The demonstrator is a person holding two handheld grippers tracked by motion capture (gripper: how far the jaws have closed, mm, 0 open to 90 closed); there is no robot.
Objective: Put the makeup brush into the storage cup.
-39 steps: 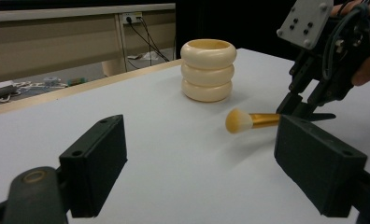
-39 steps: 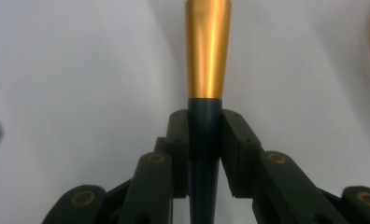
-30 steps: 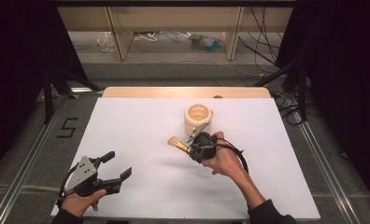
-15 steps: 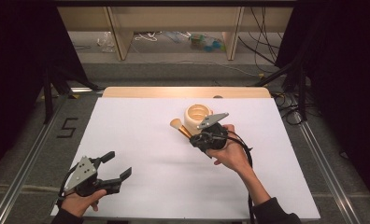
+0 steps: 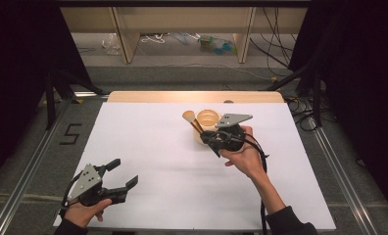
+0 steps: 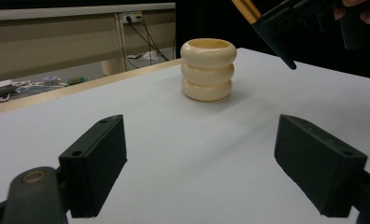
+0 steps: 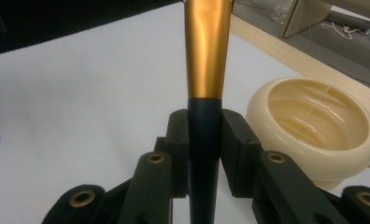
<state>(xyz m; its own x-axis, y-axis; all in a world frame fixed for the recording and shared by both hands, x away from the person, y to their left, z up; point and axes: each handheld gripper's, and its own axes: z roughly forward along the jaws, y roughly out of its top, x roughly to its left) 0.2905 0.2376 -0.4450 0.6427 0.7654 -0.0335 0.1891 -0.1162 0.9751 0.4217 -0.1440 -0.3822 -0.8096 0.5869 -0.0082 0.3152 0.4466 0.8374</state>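
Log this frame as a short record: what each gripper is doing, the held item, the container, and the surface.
right gripper: shut on the brush, raised beside the cup
brush: gold ferrule, dark handle, bristle end up and away from the hand
cup: cream, ribbed, upright, open top
left gripper: open, holding nothing, near the table's front edge
table: white top

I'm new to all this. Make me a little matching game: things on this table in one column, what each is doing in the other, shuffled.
Things:
1. brush
2. holder
3. left gripper
4. right gripper

States:
A. jaws wide apart, nothing between them
B. stands upright on the white table
C. clamped on a dark handle
D. lifted, gold collar above the jaws

Pairs: 1-D, 2-B, 3-A, 4-C
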